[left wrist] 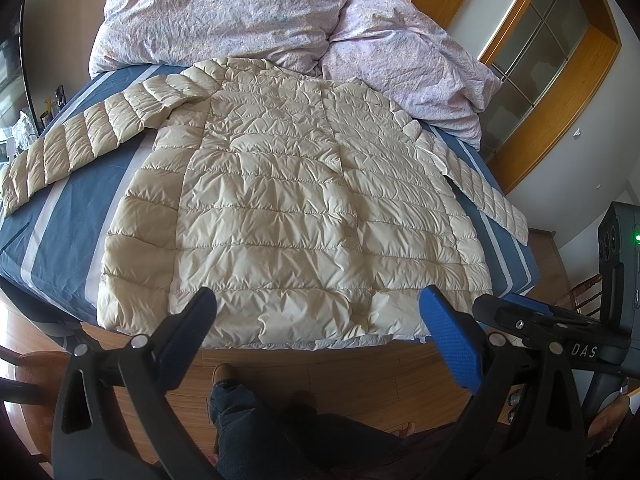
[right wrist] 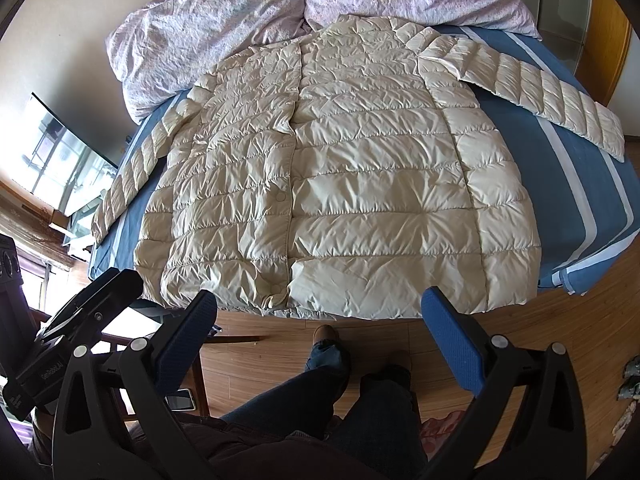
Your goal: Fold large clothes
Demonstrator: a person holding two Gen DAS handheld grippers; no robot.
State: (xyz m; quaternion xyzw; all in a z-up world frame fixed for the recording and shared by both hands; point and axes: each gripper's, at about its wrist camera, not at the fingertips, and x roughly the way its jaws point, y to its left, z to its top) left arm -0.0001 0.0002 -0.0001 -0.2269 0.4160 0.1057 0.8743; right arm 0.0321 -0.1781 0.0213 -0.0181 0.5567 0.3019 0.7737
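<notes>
- Location: the jacket (left wrist: 296, 208) lies flat on the bed (left wrist: 60, 216), front up, collar at 12 o'clock, hem at 6 o'clock on the near edge; one sleeve (left wrist: 80, 144) runs out toward 9 o'clock, the other sleeve (right wrist: 552, 108) toward 3 o'clock.
- Tongs: the left gripper (left wrist: 318, 320) is spread wide and holds nothing; the right gripper (right wrist: 320, 320) is likewise spread and empty; both hover short of the hem, over the floor (right wrist: 560, 340).
- Risk, slip: the shell looks slick and puffy; a shallow pinch will probably catch one layer only, so the fold could drag the top panel and leave the back behind.
- Risk, spring-back: the fill appears lofty; a folded sleeve may unroll unless pressed flat.
- Risk, slide: the hem sits at the bed edge; a pull toward 6 o'clock could take the jacket off onto the floor.
- Risk, snag: the duvet (left wrist: 240, 12) touches the collar at 12 o'clock; a lift there may catch it.
- Risk, contact: the grippers sit close together; crossing moves could knock them.
- Hidden: the cuff at 9 o'clock is cut off in the left view; the collar is partly masked by the duvet; the placket fastening is hard to judge beyond one snap (right wrist: 280, 197); the underside is unseen; the hands are mostly out of frame.
</notes>
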